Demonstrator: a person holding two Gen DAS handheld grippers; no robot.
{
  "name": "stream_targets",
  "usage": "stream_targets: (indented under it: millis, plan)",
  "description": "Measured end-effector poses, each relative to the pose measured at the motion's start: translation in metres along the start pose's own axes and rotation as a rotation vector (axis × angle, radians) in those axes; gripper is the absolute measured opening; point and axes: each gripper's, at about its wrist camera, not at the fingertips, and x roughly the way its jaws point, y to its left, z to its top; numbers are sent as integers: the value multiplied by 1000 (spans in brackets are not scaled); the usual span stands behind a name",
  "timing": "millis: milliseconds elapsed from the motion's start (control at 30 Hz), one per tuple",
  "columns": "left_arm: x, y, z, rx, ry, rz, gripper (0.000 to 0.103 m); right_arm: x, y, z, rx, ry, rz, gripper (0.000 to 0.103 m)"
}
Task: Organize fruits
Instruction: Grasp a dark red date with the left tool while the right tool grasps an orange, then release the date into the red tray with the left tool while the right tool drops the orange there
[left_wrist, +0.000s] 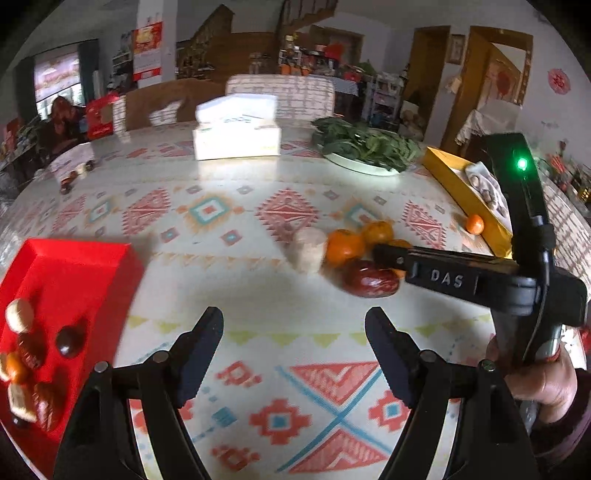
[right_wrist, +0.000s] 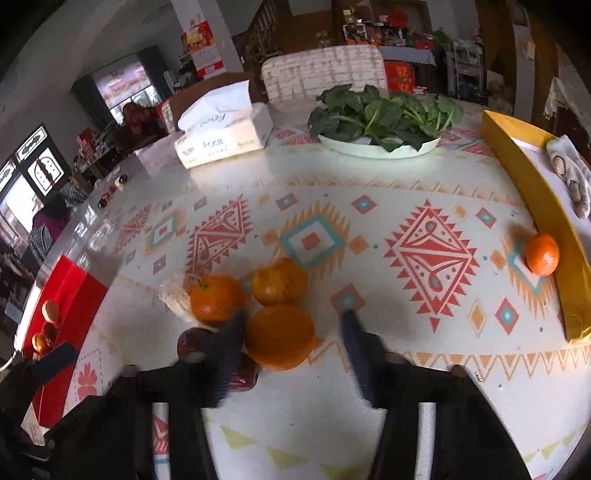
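While sorting runs on: about half done, judging by the fruit left out.
Done: small orange mandarin, brown and pale pieces lying in the shallow red plastic tray (left_wrist: 70, 266), left of the left hand-held gripper (left_wrist: 293, 343).
Left hand-held gripper: jaws apart, empty, above the patterned counter (left_wrist: 229, 206).
Right hand-held gripper (right_wrist: 291, 332): jaws apart, straddling the nearest round orange mandarin (right_wrist: 280, 338), pads not pressing.
Remaining: two mandarins just ahead, dark red date (left_wrist: 371, 278) beside, lone mandarin (right_wrist: 542, 254) far right against the yellow box (right_wrist: 517, 155).
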Motion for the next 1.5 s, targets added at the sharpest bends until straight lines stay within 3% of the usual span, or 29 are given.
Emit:
stream_targets:
  millis: [467,500,567,767,933,1033,1200,1300,1500]
  plan:
    - [54,-44,18,48,67,-84,78,-30,-34,1,110,-83,38,38]
    - [58,-47,19,53,72,-88,75,-30,-35,2,115,-84,40,39]
    - [63,-52,19,69,81,-81,52,-31,-37,2,121,-86,48,39]
    - [48,-40,16,29,38,-72,52,-31,-33,1,102,-87,66,39]
    - [-4,3,6,-88,-41,-56,53,-36,-23,-2,66,-108,89,39]
    - [-38,48,-12,-189,-82,-18,53,-39,-12,-5,36,-119,100,39]
    - [-74,138,-33,-332,-102,118,53,-39,20,-10,-14,-115,122,39]
    - [-86,191,-31,-392,-97,173,53,-38,54,-13,-47,-89,181,39]
    - [-69,245,-5,-384,-39,221,53,-15,151,-9,-175,-2,291,39]
